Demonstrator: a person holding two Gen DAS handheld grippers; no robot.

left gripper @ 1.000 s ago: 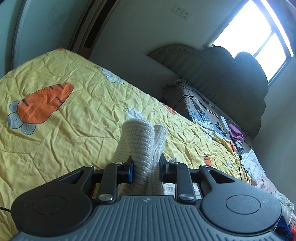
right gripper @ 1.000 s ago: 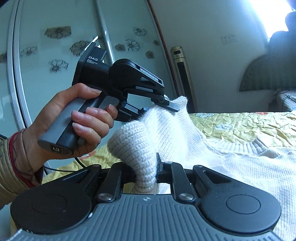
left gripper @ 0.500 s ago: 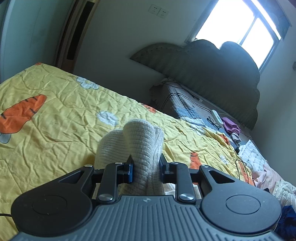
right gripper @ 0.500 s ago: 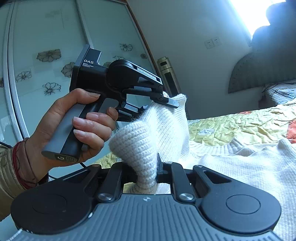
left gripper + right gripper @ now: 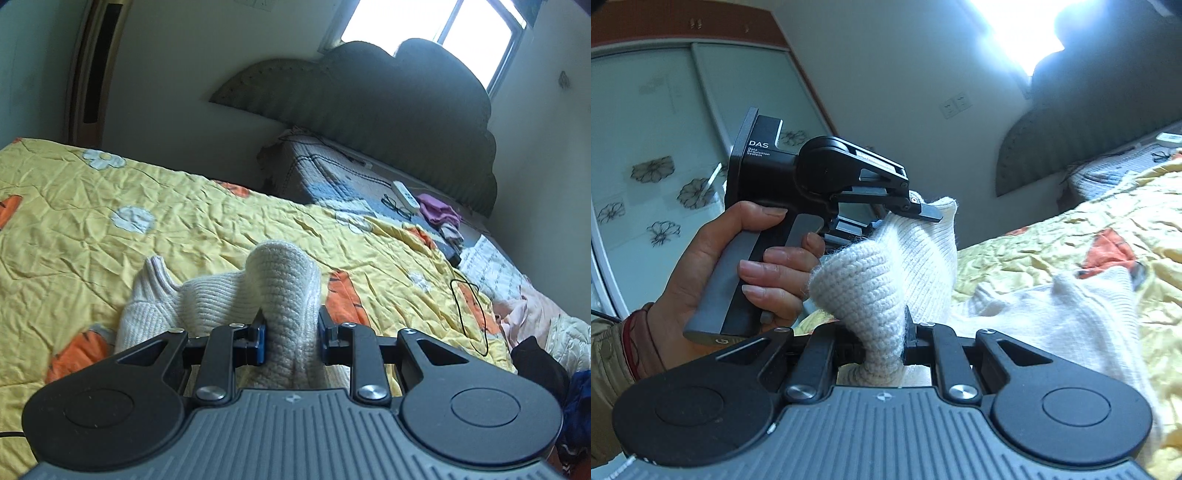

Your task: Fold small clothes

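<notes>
Left wrist view: the yellow carrot-print quilt [image 5: 207,229] covers the bed, and the cream knit sweater [image 5: 207,295] lies bunched on it near the bed's near edge. The left gripper [image 5: 290,332] is clamped on a thick fold of that sweater, which blocks the quilt just ahead. Toward the bed's head end, on a grey patchwork blanket [image 5: 332,177], lie glasses [image 5: 397,206], a white power strip [image 5: 405,191] and a purple cloth [image 5: 439,214]; a black cord loop [image 5: 467,317] rests nearer the right edge. In the right wrist view, the left hand [image 5: 738,266] holds its gripper raised; the right gripper [image 5: 882,350] pinches another sweater fold, the rest draping rightward over the quilt.
</notes>
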